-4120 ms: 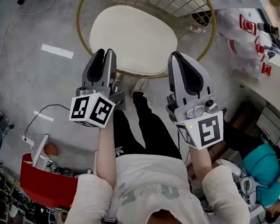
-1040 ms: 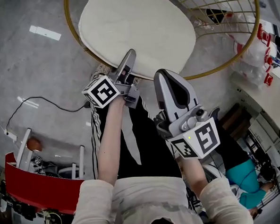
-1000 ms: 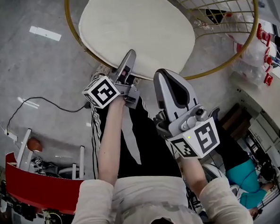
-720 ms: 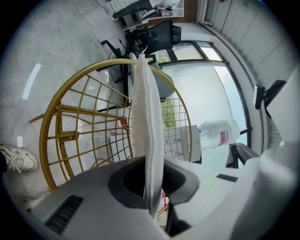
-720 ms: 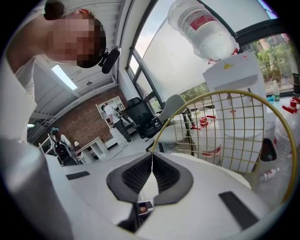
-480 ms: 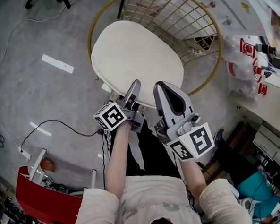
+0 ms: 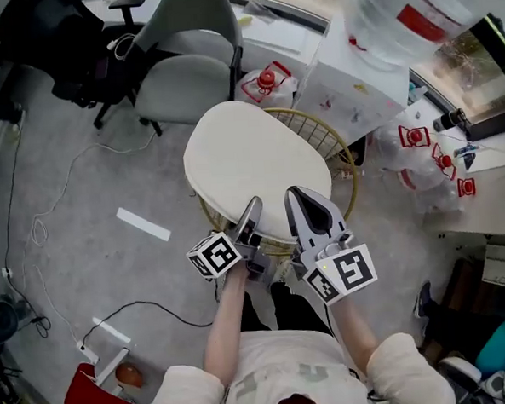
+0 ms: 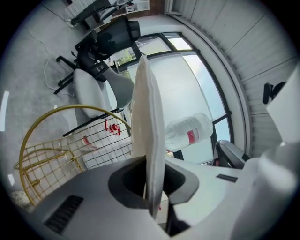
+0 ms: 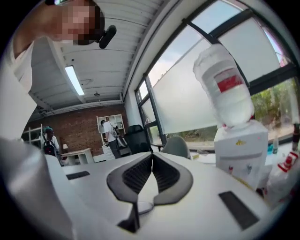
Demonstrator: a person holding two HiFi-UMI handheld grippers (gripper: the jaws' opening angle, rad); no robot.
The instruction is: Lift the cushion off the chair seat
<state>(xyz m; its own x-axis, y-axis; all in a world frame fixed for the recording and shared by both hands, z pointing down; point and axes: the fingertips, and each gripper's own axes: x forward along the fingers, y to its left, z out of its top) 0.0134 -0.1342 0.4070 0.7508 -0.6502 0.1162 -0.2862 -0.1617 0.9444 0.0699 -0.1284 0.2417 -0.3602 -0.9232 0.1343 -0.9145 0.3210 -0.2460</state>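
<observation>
The cream oval cushion (image 7: 250, 163) hangs above the gold wire chair (image 7: 340, 162), clear of its seat. My left gripper (image 7: 253, 209) is rolled on its side and shut on the cushion's near edge. In the left gripper view the cushion (image 8: 147, 126) stands edge-on between the jaws (image 8: 151, 174), with the chair frame (image 8: 47, 140) below left. My right gripper (image 7: 294, 193) lies flat at the cushion's near edge. In the right gripper view its tips (image 9: 152, 157) meet. A cream sliver shows in the gap behind them; I cannot tell if it touches the cushion.
A water dispenser with a big bottle (image 7: 386, 18) stands beyond the chair, also in the right gripper view (image 9: 227, 98). Grey office chairs (image 7: 185, 73) are at the back left. Plastic bags (image 7: 420, 157) lie at the right, cables (image 7: 48, 209) and a red bin (image 7: 86, 403) at the left.
Both grippers have risen a good way together. The cushion came up off the chair seat in the left gripper's hold, and the gold frame now shows beneath it.
</observation>
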